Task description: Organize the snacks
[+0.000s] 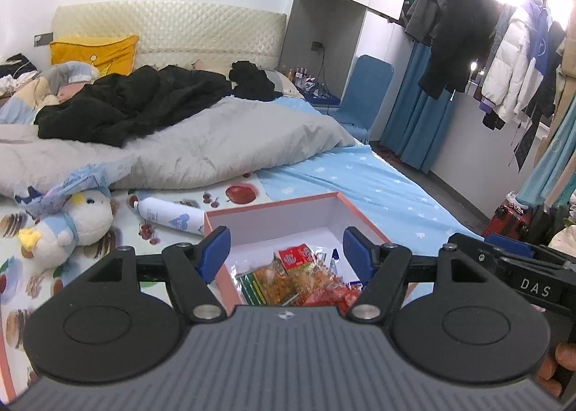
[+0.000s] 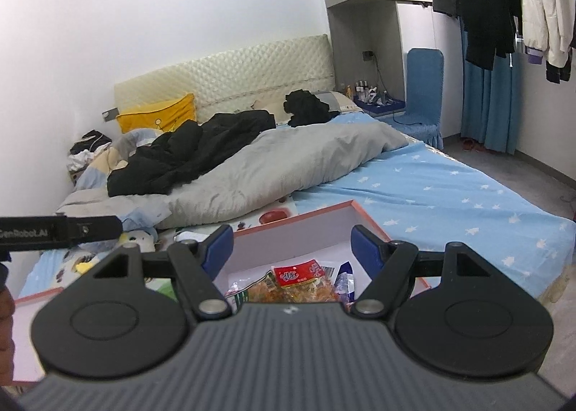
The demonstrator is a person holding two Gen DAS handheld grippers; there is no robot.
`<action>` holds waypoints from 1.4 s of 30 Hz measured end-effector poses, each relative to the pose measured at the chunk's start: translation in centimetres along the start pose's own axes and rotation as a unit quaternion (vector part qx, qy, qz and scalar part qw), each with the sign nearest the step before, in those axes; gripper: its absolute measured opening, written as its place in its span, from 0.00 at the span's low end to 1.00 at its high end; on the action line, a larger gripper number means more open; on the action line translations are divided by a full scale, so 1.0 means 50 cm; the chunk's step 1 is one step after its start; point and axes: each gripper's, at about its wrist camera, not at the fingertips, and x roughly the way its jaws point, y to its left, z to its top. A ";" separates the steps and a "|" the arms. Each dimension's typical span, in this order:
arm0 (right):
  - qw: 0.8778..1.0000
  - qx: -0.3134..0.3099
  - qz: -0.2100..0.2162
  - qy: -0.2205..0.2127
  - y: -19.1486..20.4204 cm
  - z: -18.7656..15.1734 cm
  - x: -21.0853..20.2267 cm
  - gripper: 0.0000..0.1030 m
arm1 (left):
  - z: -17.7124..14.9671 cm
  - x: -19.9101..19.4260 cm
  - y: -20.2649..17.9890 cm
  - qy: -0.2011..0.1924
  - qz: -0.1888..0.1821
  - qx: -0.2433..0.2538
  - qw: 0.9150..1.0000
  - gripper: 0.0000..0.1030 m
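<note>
A pink-rimmed white box [image 1: 273, 207] sits on the bed and holds several snack packets [image 1: 298, 276], red and orange ones on top. My left gripper [image 1: 286, 247] is open and empty, hovering above the box's near end. In the right wrist view the same box [image 2: 324, 211] and snack packets [image 2: 298, 283] lie below my right gripper [image 2: 291, 245], which is also open and empty. The right gripper's body shows at the right edge of the left wrist view [image 1: 522, 267]. The near part of the box is hidden by the gripper bodies.
A white spray can [image 1: 169, 215] and a plush duck [image 1: 72, 227] lie left of the box. A grey duvet [image 1: 180, 155] with black clothes covers the far bed. The box lid [image 2: 25, 332] lies at left. Hanging coats [image 1: 504, 62] and a red suitcase [image 1: 511, 218] stand right.
</note>
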 end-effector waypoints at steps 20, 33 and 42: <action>1.000 -0.010 0.014 0.026 0.024 -0.066 -0.021 0.72 | -0.088 -0.031 0.019 0.021 0.008 -0.029 0.999 0.72; 1.000 -0.006 0.017 0.024 0.026 -0.070 -0.030 0.72 | -0.081 -0.032 0.017 0.015 0.005 -0.029 0.999 0.72; 1.000 -0.007 0.013 0.024 0.023 -0.070 -0.025 0.72 | -0.079 -0.036 0.019 0.014 0.008 -0.029 0.999 0.72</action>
